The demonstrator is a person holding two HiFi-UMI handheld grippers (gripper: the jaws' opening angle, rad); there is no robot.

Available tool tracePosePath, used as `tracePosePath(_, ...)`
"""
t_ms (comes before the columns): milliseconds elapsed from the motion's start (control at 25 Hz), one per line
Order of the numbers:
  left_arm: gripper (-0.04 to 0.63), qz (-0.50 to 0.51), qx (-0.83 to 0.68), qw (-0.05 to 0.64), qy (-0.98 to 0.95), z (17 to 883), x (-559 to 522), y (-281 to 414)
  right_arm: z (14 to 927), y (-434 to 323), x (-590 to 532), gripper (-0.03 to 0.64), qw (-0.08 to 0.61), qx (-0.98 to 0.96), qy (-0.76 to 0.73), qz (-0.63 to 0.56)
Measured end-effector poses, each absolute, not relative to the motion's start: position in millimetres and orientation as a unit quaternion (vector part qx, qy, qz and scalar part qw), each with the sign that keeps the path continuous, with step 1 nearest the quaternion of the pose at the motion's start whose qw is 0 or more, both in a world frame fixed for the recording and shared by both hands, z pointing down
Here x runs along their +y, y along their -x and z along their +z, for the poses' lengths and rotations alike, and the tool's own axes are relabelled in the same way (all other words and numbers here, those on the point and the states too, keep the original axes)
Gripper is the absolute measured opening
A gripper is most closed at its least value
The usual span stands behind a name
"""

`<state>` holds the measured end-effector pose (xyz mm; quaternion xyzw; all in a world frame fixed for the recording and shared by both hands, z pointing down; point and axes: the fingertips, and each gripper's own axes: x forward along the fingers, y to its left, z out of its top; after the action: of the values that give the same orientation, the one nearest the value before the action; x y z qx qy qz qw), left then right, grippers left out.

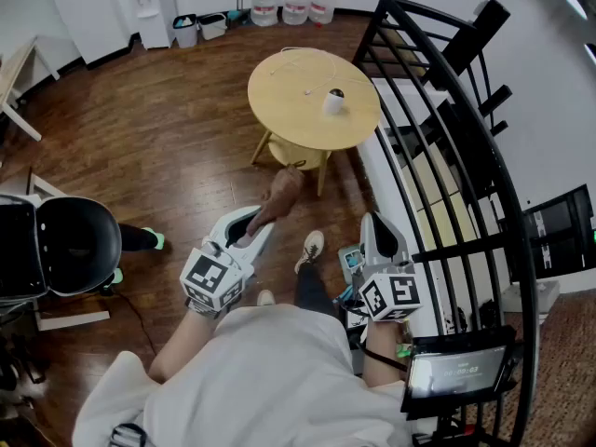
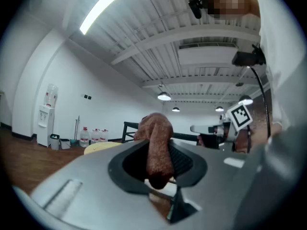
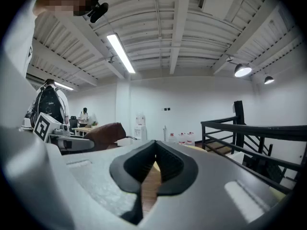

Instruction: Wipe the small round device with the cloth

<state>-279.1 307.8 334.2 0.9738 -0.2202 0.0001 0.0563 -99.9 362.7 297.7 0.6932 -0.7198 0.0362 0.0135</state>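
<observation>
Closest is the person's white shirt point(image 1: 270, 371), filling the bottom of the head view. At the left, the left gripper point(image 1: 264, 223) is clamped on a brown fuzzy cloth point(image 1: 282, 194), which sticks out past its jaws above the dark wooden floor point(image 1: 168, 156). Farther on, well apart from both grippers, the small round white device point(image 1: 334, 101) stands on the round pale wooden tabletop point(image 1: 289, 110). At the right, the right gripper point(image 1: 377, 229) is closed with nothing in it, near a black metal railing point(image 1: 484, 184).

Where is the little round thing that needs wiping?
In the head view, the small round device stands on the round wooden table, toward its right side, near the black railing.
</observation>
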Motion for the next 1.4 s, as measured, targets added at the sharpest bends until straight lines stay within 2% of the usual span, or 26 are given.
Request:
tracePosePath(640,0.098,0.025,-0.226,0.062,-0.972,340,251,232,313,58,296,0.002,0.008,-0.726,-0.685,0.062)
tracePosePath(1400,0.1,0.052,-0.27,0.08,-0.958,311,119,97,298,-93,160,0.002,0.01,-0.734,-0.668,0.12)
